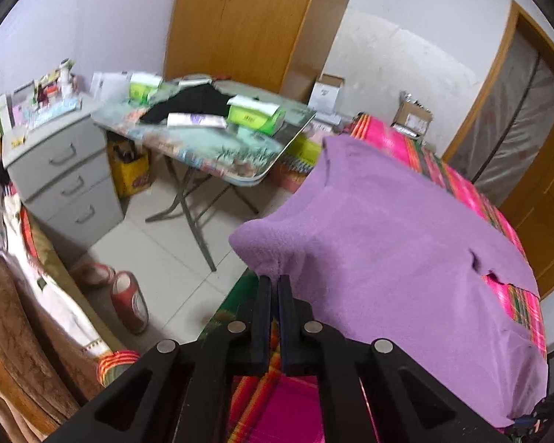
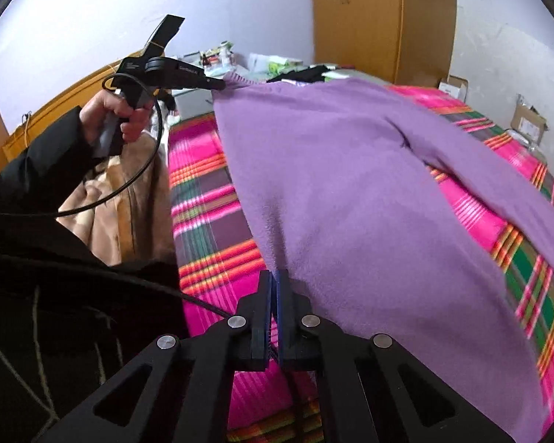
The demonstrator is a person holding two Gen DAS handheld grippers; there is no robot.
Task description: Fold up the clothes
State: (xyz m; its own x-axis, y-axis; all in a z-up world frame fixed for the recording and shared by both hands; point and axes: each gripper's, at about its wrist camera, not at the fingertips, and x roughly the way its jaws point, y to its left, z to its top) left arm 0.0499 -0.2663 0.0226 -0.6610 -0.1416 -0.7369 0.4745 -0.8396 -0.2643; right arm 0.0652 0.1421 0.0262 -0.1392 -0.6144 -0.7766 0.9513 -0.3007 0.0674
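Two grippers: both clamped on one purple sweater (image 2: 351,192), which lies spread over a bed.
Left gripper (image 1: 274,280): fingers pressed together on a bunched corner of the sweater at 12 o'clock from the tips; the fabric puckers where it is pinched.
Left gripper, other view: seen from the right wrist at 10 o'clock (image 2: 218,84), gripped by a hand (image 2: 114,118) in a dark sleeve, its tips biting the far corner of the sweater next to the ribbed band.
Right gripper (image 2: 274,277): fingers closed tight on the near edge of the sweater, a fold of cloth rising from the tips towards 12 o'clock.
Sweater: fleecy, stretched between the two pinch points, its body running from 6 o'clock to 12 o'clock in the right wrist view; one sleeve trails off to 3 o'clock.
Bedspread (image 2: 203,199): bright pink plaid with green and orange stripes, under the sweater and showing at 9 o'clock and 4 o'clock of it.
Brown blanket (image 2: 129,199): heaped beside the bed at 9 o'clock in the right wrist view.
Folding table (image 1: 210,136): at 11 o'clock in the left wrist view, loaded with green boxes and a black garment.
Drawer unit (image 1: 62,177): grey, just left of the table.
Wardrobe (image 1: 247,18): wooden, at 12 o'clock against the wall.
Shoes (image 1: 129,302): a red pair on the tiled floor at 8 o'clock.
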